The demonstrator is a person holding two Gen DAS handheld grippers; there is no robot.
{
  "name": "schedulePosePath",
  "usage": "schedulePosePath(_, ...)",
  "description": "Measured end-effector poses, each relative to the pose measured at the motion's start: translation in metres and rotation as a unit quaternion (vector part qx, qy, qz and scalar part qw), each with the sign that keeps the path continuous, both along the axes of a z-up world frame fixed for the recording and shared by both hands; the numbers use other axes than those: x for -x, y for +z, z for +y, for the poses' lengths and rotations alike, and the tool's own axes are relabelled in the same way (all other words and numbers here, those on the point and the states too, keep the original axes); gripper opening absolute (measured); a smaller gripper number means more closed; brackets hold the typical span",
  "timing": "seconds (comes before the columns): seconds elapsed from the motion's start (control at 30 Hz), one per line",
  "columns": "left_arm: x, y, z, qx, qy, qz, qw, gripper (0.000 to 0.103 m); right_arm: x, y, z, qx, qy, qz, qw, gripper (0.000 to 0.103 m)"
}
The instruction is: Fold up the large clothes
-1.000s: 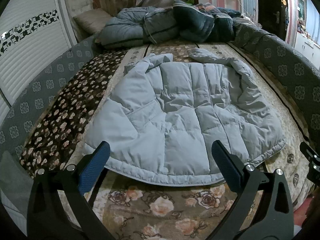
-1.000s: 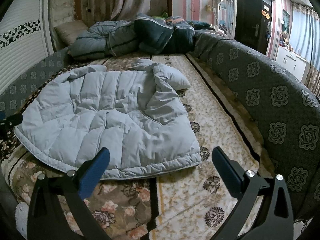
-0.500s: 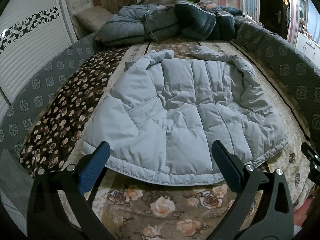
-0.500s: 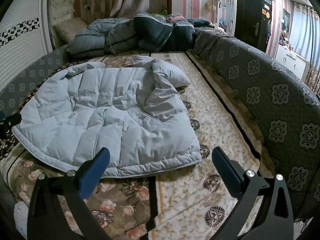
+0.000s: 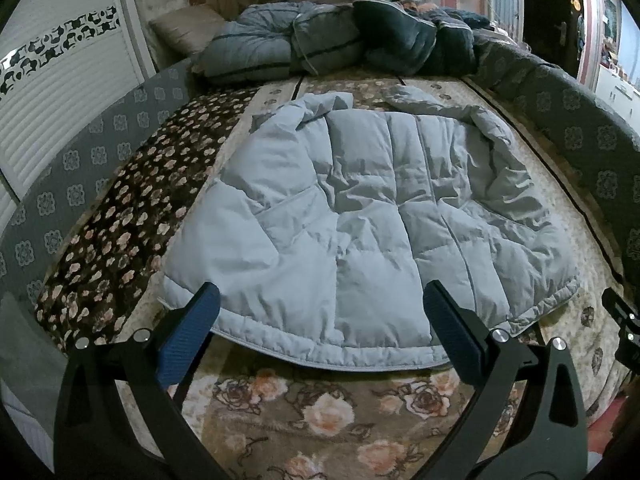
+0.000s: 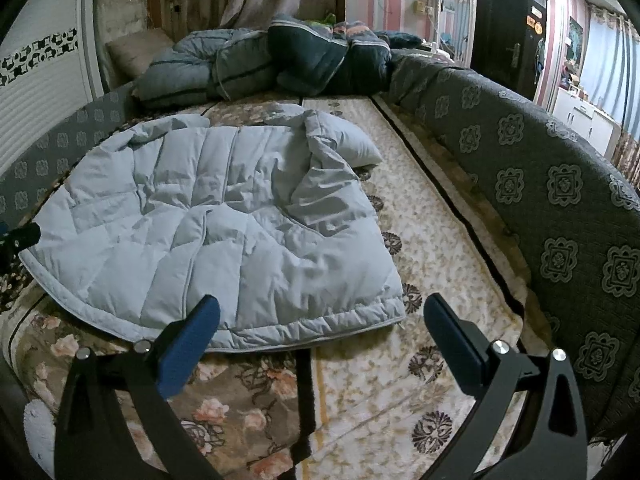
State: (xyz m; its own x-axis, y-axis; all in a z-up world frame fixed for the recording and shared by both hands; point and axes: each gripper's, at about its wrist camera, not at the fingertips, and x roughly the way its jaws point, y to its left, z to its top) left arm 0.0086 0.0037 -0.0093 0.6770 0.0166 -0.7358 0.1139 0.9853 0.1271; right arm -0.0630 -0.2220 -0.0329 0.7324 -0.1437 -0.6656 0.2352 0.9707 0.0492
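— While both claws are held above the near end of the bed, what is gripped by them?

— Nothing is gripped. The left gripper [image 5: 320, 312] is seen spread wide, its blue-padded fingers [image 5: 188, 332] apart and bare, with the near hem of the jacket [image 5: 360, 216] framed between them. The right gripper [image 6: 320, 320] is spread just as wide and is likewise unloaded.

— Where is the jacket found?

— It is laid flat, back side up, on the floral bedspread [image 5: 320, 408], in the middle of the bed. Its hem is turned toward the near edge and its collar toward the far end. In the right wrist view the jacket [image 6: 208, 232] lies to the left, and its near right corner falls between the fingers of that gripper. A sleeve is folded over the right side of the body, and a puffed part is seen at the far right by the collar.

— What else is shown?

— A pile of folded quilts [image 5: 328, 44] is stacked at the far end, well apart from the jacket. A dark patterned side panel [image 6: 560, 216] runs along the right of the bed, and a ribbed white wardrobe door [image 5: 52, 92] stands at the left. At the right edge of the left wrist view, part of the other gripper is caught.
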Motion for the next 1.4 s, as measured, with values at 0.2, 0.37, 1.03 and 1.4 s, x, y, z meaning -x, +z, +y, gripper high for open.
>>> schedulePosePath(0.2,0.000,0.001,0.004,0.000,0.005,-0.004,1.0000,0.100,0.001,-0.001,0.000,0.001,-0.001,-0.001,1.000,0.102)
schedulePosePath(0.37,-0.001,0.002,0.007,0.002,0.007,-0.006,1.0000,0.100,0.000,0.000,0.000,0.000,-0.001,0.000,1.000,0.102)
schedulePosePath(1.03,-0.009,0.005,0.013,0.001,0.010,-0.008,0.9999,0.100,-0.003,-0.003,0.000,0.003,-0.001,0.007,1.000,0.102)
schedulePosePath(1.4,-0.019,-0.003,0.012,-0.005,0.007,0.006,0.9999,0.100,-0.014,-0.006,-0.003,0.011,0.012,0.009,1.000,0.102)
